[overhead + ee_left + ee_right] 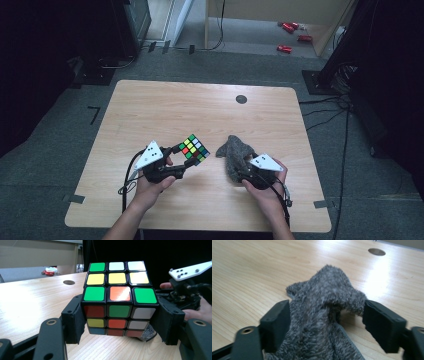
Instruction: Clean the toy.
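Two grippers are working: the left gripper (120,327) is pinching a scrambled multicoloured puzzle cube (118,298) just above the pale wooden table (150,110), while the right gripper (325,325) is standing spread around a fuzzy grey cloth (324,315) lying on it.

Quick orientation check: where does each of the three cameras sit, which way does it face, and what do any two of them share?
High view: above the person's side, looking forward and down on the wooden table; both forearms, left gripper, right gripper.
Left gripper view: rides the left gripper, looking along jaws clamped on the Rubik's cube; the other hand beyond.
Right gripper view: rides the right gripper, facing the grey fuzzy cloth between parted jaws.
Shared: both gripper views show the table's round hole.
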